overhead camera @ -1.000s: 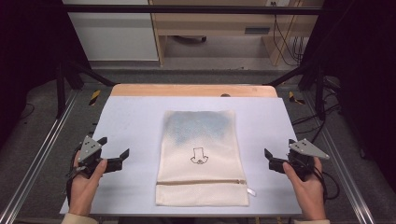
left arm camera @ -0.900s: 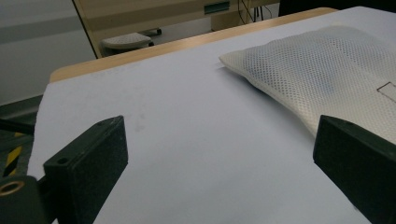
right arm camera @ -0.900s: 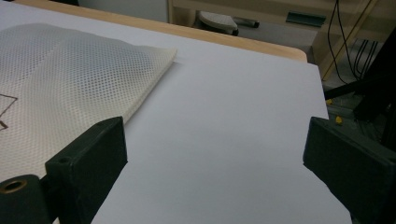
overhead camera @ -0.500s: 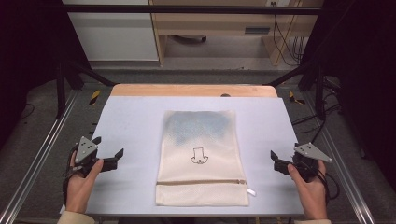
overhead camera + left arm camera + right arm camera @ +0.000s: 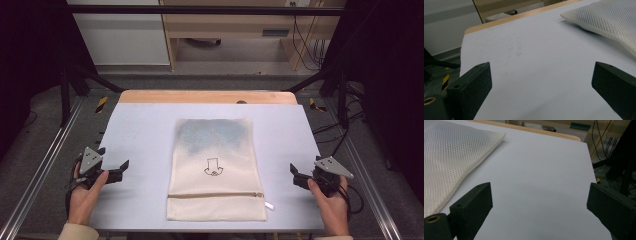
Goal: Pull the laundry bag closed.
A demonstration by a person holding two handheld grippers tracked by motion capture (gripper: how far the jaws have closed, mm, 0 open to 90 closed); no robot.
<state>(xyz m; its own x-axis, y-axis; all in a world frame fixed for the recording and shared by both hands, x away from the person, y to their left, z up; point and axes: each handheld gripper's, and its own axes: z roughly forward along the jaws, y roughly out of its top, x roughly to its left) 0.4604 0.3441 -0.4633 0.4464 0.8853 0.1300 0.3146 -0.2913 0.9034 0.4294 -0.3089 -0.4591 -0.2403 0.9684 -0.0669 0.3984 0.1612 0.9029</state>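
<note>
A cream mesh laundry bag (image 5: 215, 167) lies flat in the middle of the pale mat (image 5: 145, 130). Its zipper (image 5: 215, 195) runs across near the front, and something bluish shows through its far half. A small black arrow figure is printed at its middle. My left gripper (image 5: 121, 170) rests at the mat's left edge, open and holding nothing, well left of the bag. My right gripper (image 5: 295, 176) sits at the mat's right edge, open too, right of the bag. The left gripper view has the bag (image 5: 609, 20) at upper right beyond my left gripper (image 5: 541, 85). The right gripper view has the bag (image 5: 449, 152) at left beyond my right gripper (image 5: 539, 202).
A wooden table edge (image 5: 200, 96) borders the mat at the back. Metal frame rails (image 5: 45, 170) run along both sides of the table. Behind it stand a white cabinet (image 5: 120, 35) and a wooden shelf with cables (image 5: 305, 40).
Both hands have drifted slightly outward and toward the front edge. The bag has not moved, and both grippers stay open.
</note>
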